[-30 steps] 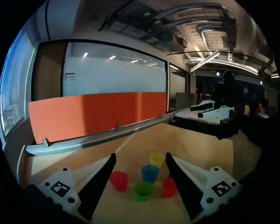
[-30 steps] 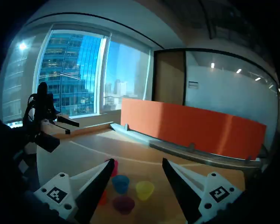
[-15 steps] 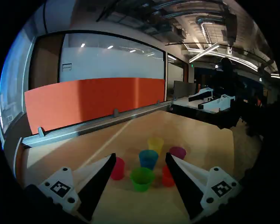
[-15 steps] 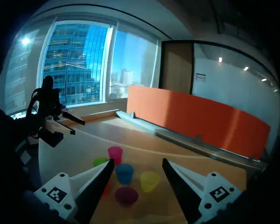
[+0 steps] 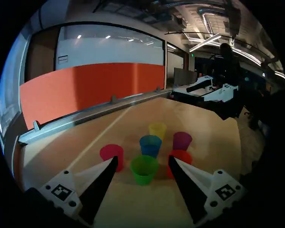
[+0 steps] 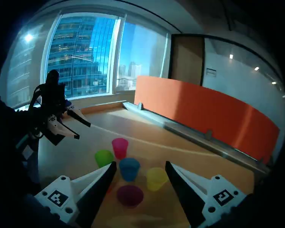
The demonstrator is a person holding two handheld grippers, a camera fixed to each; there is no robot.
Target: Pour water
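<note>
Several small plastic cups stand clustered on a light wooden table [image 5: 218, 140]. In the left gripper view they are a pink cup [image 5: 112, 154], green cup [image 5: 144, 170], blue cup [image 5: 150, 145], yellow cup [image 5: 157, 130], purple cup [image 5: 182, 140] and red cup [image 5: 178, 156]. My left gripper [image 5: 141, 157] hovers open just before the green cup, holding nothing. In the right gripper view my right gripper [image 6: 140, 163] is open and empty above the blue cup [image 6: 129, 168], yellow cup [image 6: 156, 178] and purple cup [image 6: 130, 195]; the pink cup [image 6: 120, 147] and green cup [image 6: 104, 157] stand beyond.
An orange partition [image 5: 93, 87] with a metal rail runs along the table's far side. Large windows [image 6: 81, 57] lie behind. The right gripper [image 5: 188, 90] shows across the table in the left gripper view; the left gripper [image 6: 83, 131], in a person's hand, shows at the left of the right gripper view.
Both cameras have tipped down and come nearer the cups, which have risen in each view. More cups show between the fingers. Both grippers stay open.
</note>
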